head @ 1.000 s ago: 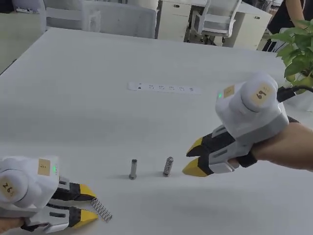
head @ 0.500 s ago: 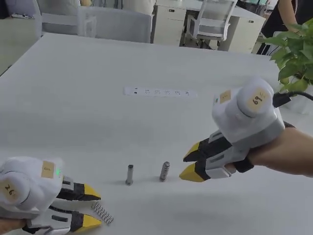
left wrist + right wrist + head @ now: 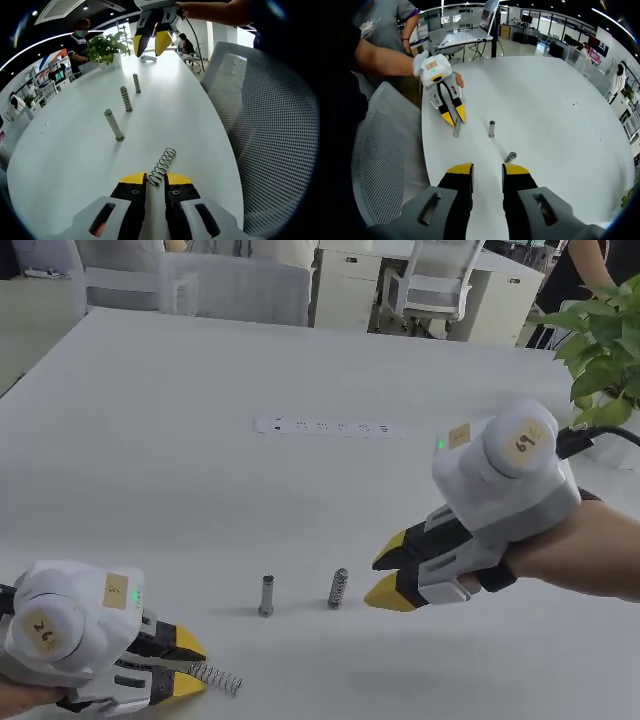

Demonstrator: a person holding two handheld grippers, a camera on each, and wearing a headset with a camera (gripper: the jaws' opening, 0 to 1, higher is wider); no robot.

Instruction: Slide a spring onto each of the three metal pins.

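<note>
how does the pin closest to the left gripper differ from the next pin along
The closest pin has a bare, smooth shaft; the next pin carries a fitted spring. So the closest pin looks slimmer, the next pin thicker and ribbed. Both stand upright on the white table. The left gripper is shut on a loose spring.

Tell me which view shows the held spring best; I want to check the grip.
The left gripper view: the spring lies close and sharp, one end pinched between the left hand-held gripper's tips. The head view shows it small, jutting from those tips; the right gripper view shows it tiny and far off.
</note>
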